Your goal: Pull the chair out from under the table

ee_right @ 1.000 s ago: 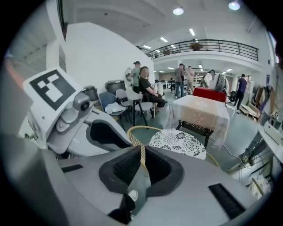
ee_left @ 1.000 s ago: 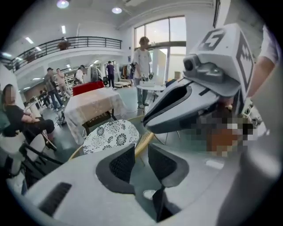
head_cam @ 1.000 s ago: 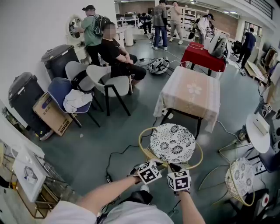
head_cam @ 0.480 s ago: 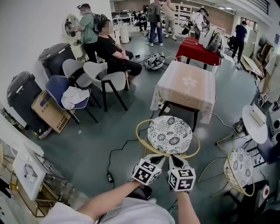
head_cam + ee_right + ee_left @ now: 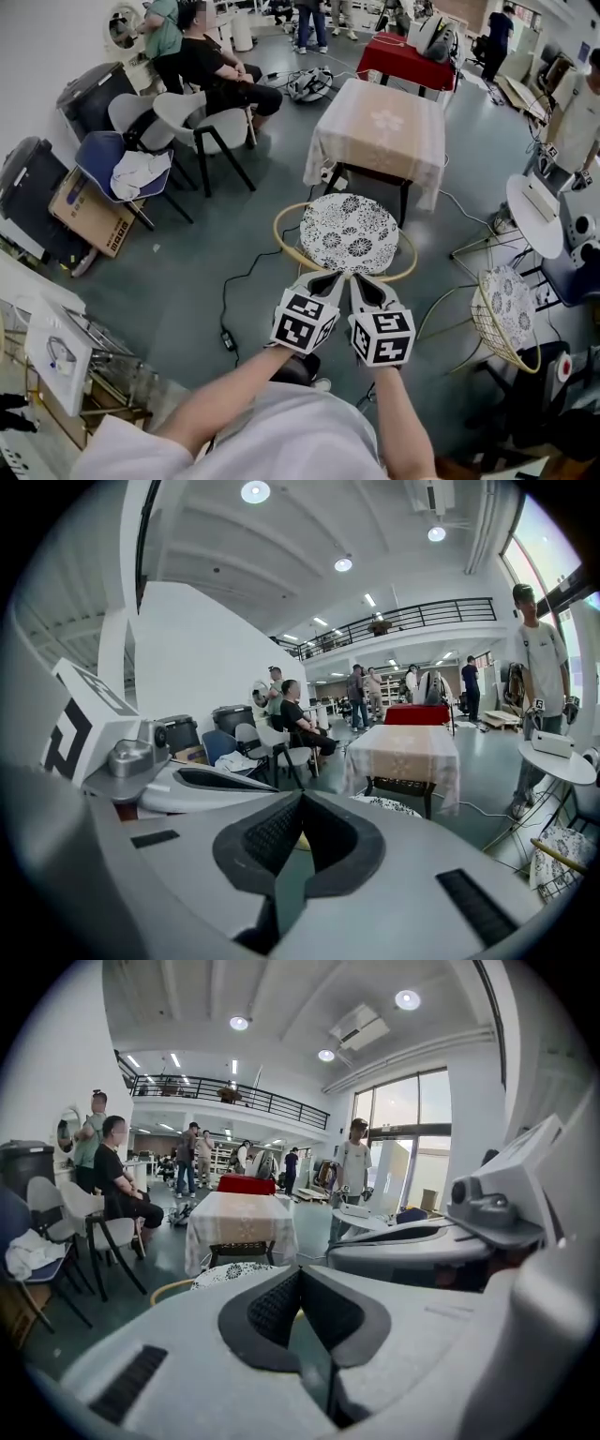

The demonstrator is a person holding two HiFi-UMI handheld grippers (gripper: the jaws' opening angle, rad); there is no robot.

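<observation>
Locate chair [image 5: 349,234] on floor [image 5: 216,234] just before table's [image 5: 380,131] near edge, seat out from under it. Note left gripper [image 5: 330,277] and right gripper [image 5: 360,279], jaws pressed together on nothing, tips over seat's near rim. Avoid forward nudges: likely to shove chair back under.

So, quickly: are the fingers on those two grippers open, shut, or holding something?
Left gripper: closed, holding nothing.
Right gripper: closed, holding nothing.
</observation>
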